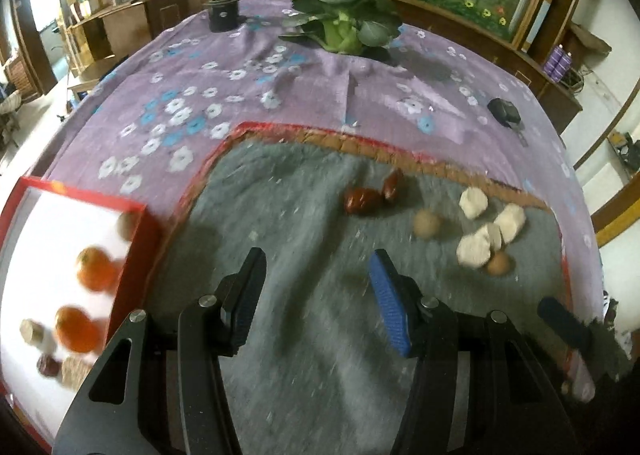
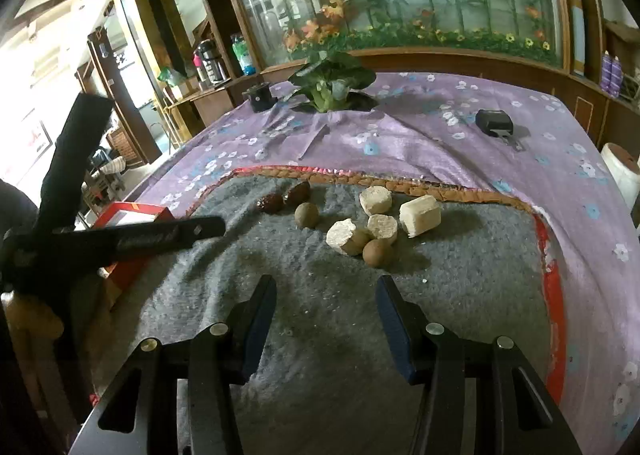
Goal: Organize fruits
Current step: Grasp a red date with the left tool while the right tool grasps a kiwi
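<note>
Two dark red dates (image 1: pixel 362 201) (image 2: pixel 272 202), two brown longans (image 1: pixel 427 223) (image 2: pixel 377 252) and several pale chunky pieces (image 1: pixel 473 203) (image 2: pixel 420 215) lie on a grey mat (image 1: pixel 304 215). At the left stands a red box (image 1: pixel 136 255) (image 2: pixel 132 215) with a white inside. It holds two oranges (image 1: pixel 94 269), a date, a longan and some pale bits. My left gripper (image 1: pixel 318 267) hovers open over bare mat, right of the box and short of the dates. My right gripper (image 2: pixel 326 287) is also open and empty, just short of the near longan.
A purple flowered cloth (image 1: pixel 240 95) covers the table under the mat. A leafy green vegetable (image 1: pixel 344 27), a black round holder (image 1: pixel 222 15) and a black key fob (image 1: pixel 504 113) lie at the back. The left tool's black body (image 2: pixel 140 239) crosses the right wrist view.
</note>
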Motion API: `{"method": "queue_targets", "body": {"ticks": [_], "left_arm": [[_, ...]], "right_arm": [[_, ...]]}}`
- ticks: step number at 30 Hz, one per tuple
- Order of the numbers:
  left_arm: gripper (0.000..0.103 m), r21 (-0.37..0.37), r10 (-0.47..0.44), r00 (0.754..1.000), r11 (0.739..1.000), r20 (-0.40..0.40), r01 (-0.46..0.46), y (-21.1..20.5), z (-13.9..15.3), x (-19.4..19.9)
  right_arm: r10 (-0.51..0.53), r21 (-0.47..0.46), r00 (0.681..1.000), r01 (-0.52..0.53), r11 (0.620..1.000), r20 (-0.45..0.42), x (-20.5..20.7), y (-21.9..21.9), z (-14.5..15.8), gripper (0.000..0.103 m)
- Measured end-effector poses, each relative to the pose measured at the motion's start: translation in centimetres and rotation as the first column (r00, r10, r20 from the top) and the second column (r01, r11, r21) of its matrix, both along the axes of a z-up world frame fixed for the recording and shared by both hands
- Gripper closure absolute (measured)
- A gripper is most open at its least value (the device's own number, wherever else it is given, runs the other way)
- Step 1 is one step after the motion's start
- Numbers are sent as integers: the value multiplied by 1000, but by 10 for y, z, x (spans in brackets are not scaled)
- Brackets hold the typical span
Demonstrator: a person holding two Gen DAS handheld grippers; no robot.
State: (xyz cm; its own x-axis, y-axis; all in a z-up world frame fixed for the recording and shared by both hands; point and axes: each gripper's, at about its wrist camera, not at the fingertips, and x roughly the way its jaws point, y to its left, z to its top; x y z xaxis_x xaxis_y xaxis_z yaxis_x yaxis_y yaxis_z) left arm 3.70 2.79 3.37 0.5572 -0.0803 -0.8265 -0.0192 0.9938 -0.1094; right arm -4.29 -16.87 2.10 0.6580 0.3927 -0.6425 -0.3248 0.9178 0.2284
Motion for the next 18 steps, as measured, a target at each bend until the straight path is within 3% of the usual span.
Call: {"method": "queue_targets", "body": {"ticks": [6, 12, 18], "left_arm": [[49, 82, -98, 995, 992, -27, 100, -15, -10, 32], [50, 152, -226, 973, 961, -35, 229, -28, -21, 48], [73, 164, -272, 962, 948, -17, 271, -30, -26, 54]], "right_arm": [[2, 22, 1000, -1, 1000, -17, 9, -7, -7, 53], [1, 54, 1000, 0, 999, -22, 14, -12, -8, 53], [14, 42, 1000, -13, 999, -24, 16, -10, -11, 53]]}}
